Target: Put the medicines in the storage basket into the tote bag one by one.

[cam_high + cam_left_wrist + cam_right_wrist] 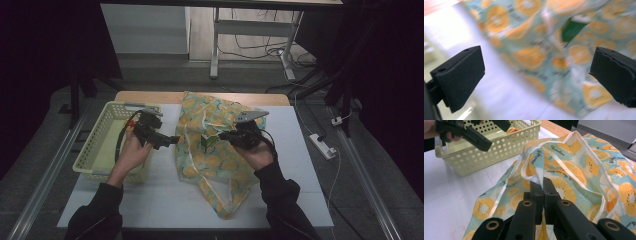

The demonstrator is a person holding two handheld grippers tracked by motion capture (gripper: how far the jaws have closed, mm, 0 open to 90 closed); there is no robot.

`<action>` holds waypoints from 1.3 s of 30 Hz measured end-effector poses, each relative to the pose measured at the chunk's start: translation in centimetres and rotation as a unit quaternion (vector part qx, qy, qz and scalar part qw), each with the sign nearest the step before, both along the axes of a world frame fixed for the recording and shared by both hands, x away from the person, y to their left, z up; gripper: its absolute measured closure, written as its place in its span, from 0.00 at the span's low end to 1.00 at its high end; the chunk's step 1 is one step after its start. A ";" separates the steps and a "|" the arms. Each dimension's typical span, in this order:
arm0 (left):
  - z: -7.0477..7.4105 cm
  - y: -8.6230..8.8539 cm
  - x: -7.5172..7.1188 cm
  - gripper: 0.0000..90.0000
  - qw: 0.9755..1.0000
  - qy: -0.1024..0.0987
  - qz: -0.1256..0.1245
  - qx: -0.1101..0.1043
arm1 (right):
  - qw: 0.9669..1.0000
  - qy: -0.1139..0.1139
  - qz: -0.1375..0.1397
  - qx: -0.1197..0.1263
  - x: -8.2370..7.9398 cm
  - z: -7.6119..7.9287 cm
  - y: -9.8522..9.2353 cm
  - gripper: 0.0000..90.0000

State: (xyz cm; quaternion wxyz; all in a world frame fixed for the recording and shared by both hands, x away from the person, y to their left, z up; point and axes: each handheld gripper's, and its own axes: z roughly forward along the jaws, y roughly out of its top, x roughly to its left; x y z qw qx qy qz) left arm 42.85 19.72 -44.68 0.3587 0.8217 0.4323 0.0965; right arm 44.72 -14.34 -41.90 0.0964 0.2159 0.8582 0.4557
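High view: cloth bag point(212, 145), orange-slice print, lying mid-bench and reaching the far edge. Yellow basket point(95, 145) at the bench's left edge. Left hand-held gripper point(167, 141) between basket and bag, spread, holding nothing. Right hand-held gripper point(226, 135) on the bag.

Left gripper view: jaws wide apart over the blurred bag point(536, 55).

Right gripper view: jaws pressed together, pinching the bag's fabric point(564, 177); an orange-printed item point(512, 130) lies in the basket point(499, 150).
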 end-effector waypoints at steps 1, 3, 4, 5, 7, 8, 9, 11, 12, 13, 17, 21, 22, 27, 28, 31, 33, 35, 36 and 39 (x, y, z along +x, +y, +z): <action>0.0 0.6 0.0 0.00 1.000 -0.001 0.007 0.006 | 1.000 0.000 0.000 0.000 0.0 0.0 0.0 0.99; -0.1 1.8 0.2 0.00 1.000 -0.003 0.018 0.011 | 1.000 0.000 0.001 0.000 0.0 0.0 0.1 0.99; -0.2 2.3 0.3 0.01 1.000 -0.004 0.021 0.010 | 1.000 0.000 0.001 -0.002 0.0 -0.1 0.1 0.99; -0.2 2.9 0.4 0.01 1.000 -0.006 0.025 0.008 | 1.000 0.001 0.002 -0.001 0.0 -0.1 0.2 0.99; -0.3 3.8 0.5 0.01 0.999 -0.011 0.034 0.014 | 1.000 0.001 0.002 -0.001 0.0 -0.1 0.2 0.99; -0.4 4.1 0.6 0.01 0.999 -0.013 0.037 0.015 | 1.000 0.001 0.002 -0.001 0.0 -0.2 0.2 0.99; -0.4 4.5 0.7 0.01 0.999 -0.011 0.039 0.018 | 1.000 0.001 0.002 -0.002 0.0 -0.2 0.2 0.99; -0.5 5.2 1.0 0.00 0.998 -0.013 0.049 0.025 | 1.000 0.001 0.002 -0.003 0.0 -0.2 0.3 0.99; -0.6 5.6 1.2 0.00 0.998 -0.011 0.054 0.025 | 1.000 0.001 0.003 -0.003 0.0 -0.2 0.3 0.99; -0.7 6.0 1.4 0.00 0.998 -0.011 0.060 0.024 | 1.000 0.001 0.003 -0.004 0.0 -0.2 0.3 0.99; -1.5 7.5 2.4 0.00 0.996 -0.010 0.084 0.029 | 1.000 0.000 0.004 -0.004 -0.1 -0.2 0.3 0.99; -2.2 8.8 3.4 0.01 0.993 0.020 0.111 0.023 | 1.000 0.001 0.003 -0.005 0.0 -0.2 0.3 0.99; -2.4 9.0 3.6 0.01 0.993 0.023 0.112 0.023 | 1.000 0.001 0.004 -0.004 0.0 -0.3 0.3 0.99; -3.2 9.7 4.4 0.00 0.992 0.036 0.120 0.025 | 1.000 0.003 0.004 -0.007 0.0 -0.3 0.3 0.99; -3.4 9.9 4.6 0.00 0.992 0.041 0.117 0.020 | 1.000 0.003 0.005 -0.007 0.0 -0.4 0.3 0.99; -3.8 10.3 5.1 0.00 0.991 0.045 0.123 0.021 | 1.000 0.002 0.005 -0.007 0.0 -0.3 0.3 0.99; -4.1 10.6 5.5 0.00 0.990 0.051 0.128 0.018 | 1.000 0.002 0.006 -0.007 0.0 -0.3 0.4 0.99; -4.3 10.9 5.9 0.00 0.990 0.052 0.132 0.017 | 1.000 0.003 0.006 -0.008 0.0 -0.3 0.4 0.99; -4.4 11.0 6.0 0.00 0.989 0.055 0.137 0.016 | 1.000 0.003 0.006 -0.008 0.0 -0.3 0.3 0.99; -4.9 11.6 6.5 0.00 0.987 0.062 0.148 0.009 | 1.000 0.003 0.006 -0.006 0.0 -0.3 0.3 0.99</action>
